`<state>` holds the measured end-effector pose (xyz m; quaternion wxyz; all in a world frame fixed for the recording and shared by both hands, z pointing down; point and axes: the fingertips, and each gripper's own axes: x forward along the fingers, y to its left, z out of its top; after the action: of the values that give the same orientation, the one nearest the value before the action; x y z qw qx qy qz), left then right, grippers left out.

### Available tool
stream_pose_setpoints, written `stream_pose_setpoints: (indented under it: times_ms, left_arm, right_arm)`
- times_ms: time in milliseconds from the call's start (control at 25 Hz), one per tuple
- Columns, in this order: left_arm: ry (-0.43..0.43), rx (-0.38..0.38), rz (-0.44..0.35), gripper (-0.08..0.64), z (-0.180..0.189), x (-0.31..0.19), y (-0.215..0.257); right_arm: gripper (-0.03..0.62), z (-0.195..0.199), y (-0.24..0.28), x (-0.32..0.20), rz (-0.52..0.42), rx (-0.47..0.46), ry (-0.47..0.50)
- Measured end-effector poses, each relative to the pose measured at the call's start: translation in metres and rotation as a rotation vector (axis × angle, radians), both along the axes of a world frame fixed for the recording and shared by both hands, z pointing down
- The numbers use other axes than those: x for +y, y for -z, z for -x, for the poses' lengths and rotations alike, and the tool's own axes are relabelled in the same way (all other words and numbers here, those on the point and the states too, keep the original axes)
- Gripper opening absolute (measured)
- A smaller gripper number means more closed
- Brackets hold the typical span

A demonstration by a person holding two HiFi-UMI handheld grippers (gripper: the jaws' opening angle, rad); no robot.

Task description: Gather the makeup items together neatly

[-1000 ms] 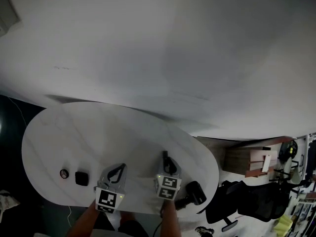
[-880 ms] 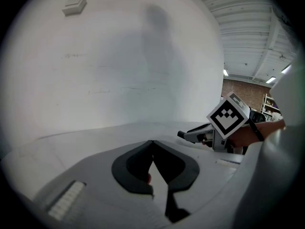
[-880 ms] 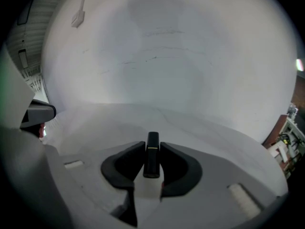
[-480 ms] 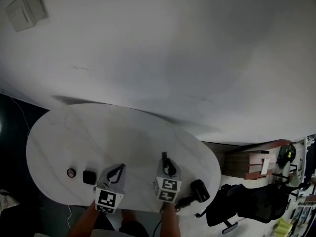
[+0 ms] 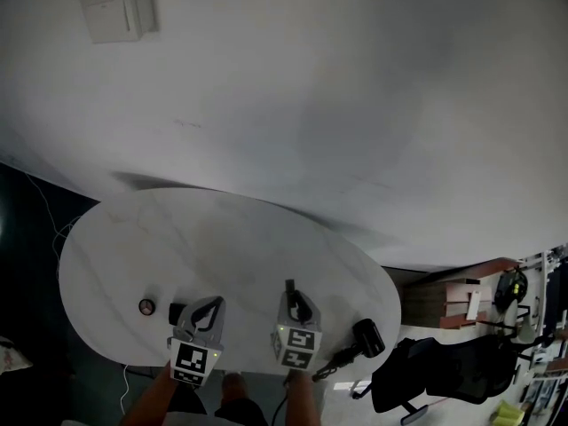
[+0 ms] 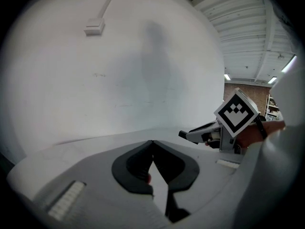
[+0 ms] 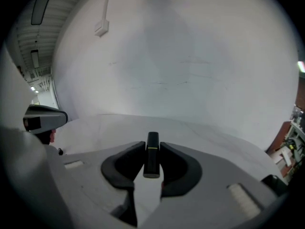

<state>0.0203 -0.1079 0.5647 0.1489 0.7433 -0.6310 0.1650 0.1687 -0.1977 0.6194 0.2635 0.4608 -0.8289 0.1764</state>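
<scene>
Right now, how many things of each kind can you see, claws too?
Claws: 2, left claw and right claw
Black stick in the right claw: 1
Black square thing: 1
Small round thing: 1
Bigger black thing, far right: 1
Total: 6

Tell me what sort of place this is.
Likely a workshop or lab: a bare white wall behind a white oval table, a black office chair beside it, and strip lights on a ribbed industrial ceiling.
</scene>
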Motion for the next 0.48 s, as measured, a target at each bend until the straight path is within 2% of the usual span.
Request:
stream_pose_setpoints:
  times_ms: [480]
  left_arm:
    - [0.016,-0.017,-0.022,0.009,0.051,0.057,0.015]
  right_arm:
    - [0.1,0.05,0.017,0.062,0.002,-0.021,0.001]
